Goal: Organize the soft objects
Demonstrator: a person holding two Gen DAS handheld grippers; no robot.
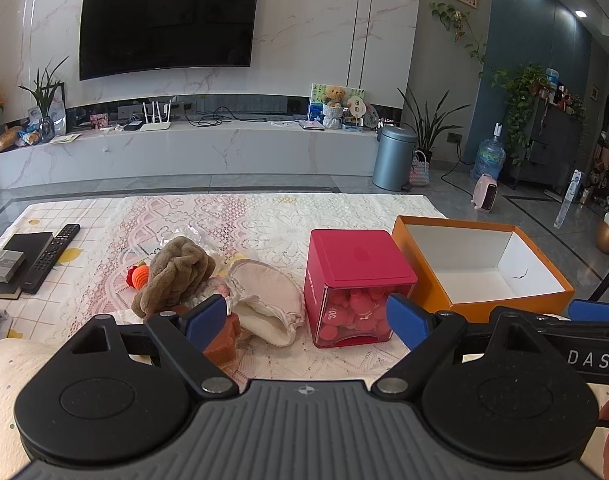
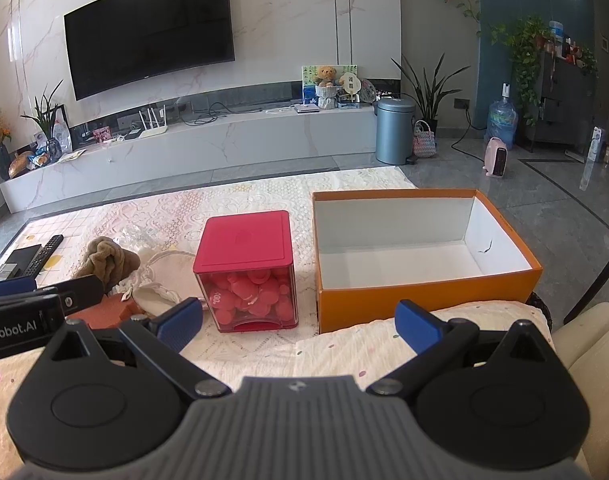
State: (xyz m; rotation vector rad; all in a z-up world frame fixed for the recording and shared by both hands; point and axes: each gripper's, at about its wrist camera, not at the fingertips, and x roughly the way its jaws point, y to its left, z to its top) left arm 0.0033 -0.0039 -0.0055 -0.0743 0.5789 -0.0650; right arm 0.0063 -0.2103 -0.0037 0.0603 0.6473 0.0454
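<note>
A pile of soft things lies on the lace-covered table: a brown plush cloth [image 1: 176,276] [image 2: 110,261], a cream drawstring pouch [image 1: 268,300] [image 2: 156,286], an orange crocheted toy [image 1: 139,276] and a rust-coloured sponge block [image 1: 224,340] [image 2: 104,314]. An orange cardboard box [image 1: 504,300] [image 2: 424,300] with a white, bare inside stands to the right. My left gripper [image 1: 308,318] is open, low over the table in front of the pouch and the red container. My right gripper [image 2: 298,326] is open too, before the box, with nothing between its fingers.
A red-lidded clear container [image 1: 356,288] [image 2: 248,272] of red tokens stands between pile and box. A remote [image 1: 50,258] and a dark book [image 1: 24,246] lie at the table's left. Beyond are a TV wall, a blue bin [image 1: 392,158] and a pink heater [image 1: 486,198].
</note>
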